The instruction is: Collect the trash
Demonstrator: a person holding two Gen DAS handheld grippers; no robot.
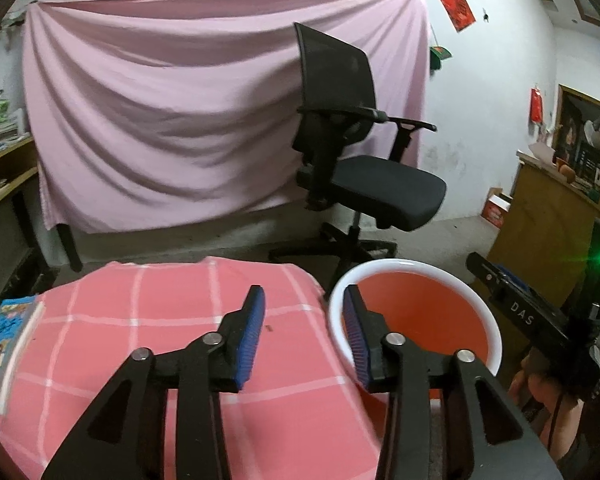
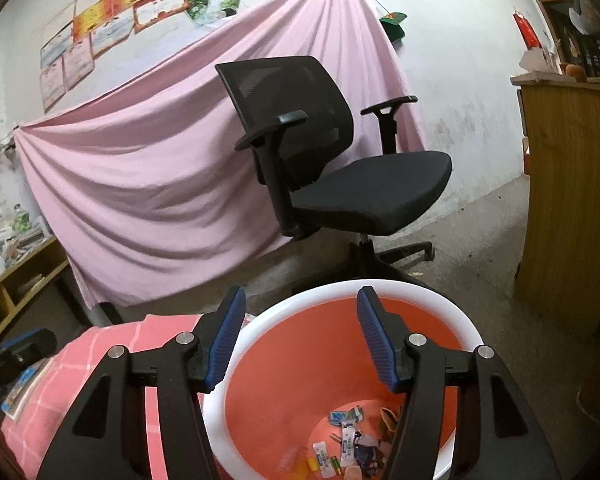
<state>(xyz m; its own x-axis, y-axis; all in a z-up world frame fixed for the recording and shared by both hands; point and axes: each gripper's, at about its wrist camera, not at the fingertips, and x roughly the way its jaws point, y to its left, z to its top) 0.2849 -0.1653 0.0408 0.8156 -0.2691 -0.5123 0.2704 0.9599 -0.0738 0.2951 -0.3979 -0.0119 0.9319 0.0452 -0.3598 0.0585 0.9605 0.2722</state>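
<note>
Both tongs gape with nothing between them, left tongs (image 1: 304, 316) over the tabletop's (image 1: 140, 320) right edge, right tongs (image 2: 300, 320) above the wrapper-littered bin (image 2: 380, 292).

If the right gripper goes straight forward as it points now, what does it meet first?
Probably the far inner wall of the orange bin: the open, empty right gripper points slightly downward over its mouth. Depth is unclear.

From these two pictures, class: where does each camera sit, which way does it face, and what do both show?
Left wrist: on the left claw, empty, facing over the checked cloth towards the chair; the right claw and a hand show at right.
Right wrist: on the right claw, empty, above the bin with wrappers.
Shared: bin, chair, pink sheet, book.
</note>
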